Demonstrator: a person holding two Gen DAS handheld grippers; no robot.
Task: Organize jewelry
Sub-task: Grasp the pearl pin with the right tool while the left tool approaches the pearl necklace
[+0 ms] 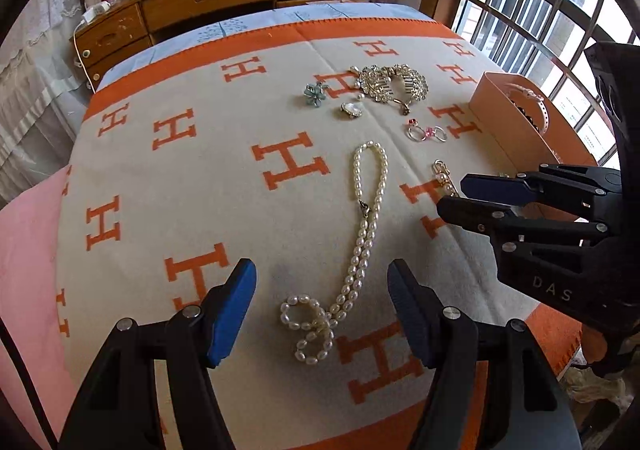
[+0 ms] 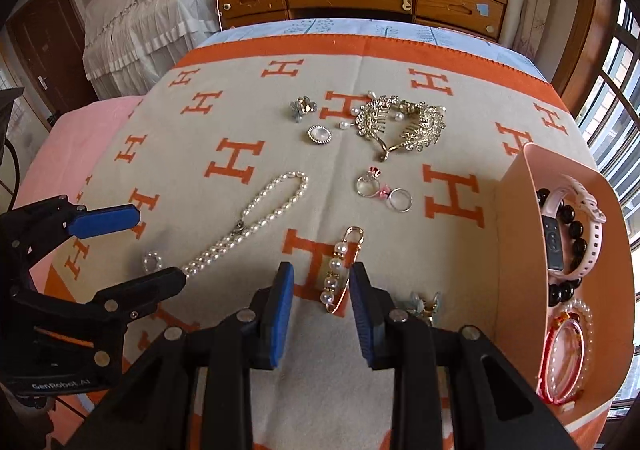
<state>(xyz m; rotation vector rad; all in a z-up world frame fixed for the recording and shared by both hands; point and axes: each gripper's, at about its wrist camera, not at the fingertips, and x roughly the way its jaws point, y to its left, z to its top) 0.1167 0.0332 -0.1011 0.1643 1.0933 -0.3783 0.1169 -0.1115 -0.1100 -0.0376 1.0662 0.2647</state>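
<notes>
A pearl safety-pin brooch lies on the H-patterned blanket, between the right gripper's narrowly parted jaws, long axis in line with the fingers; the left gripper gapes wide over the pearl necklace

A small hair clip is half hidden behind one right finger. The pearl necklace (its looped end) disappears behind the left gripper.
</notes>
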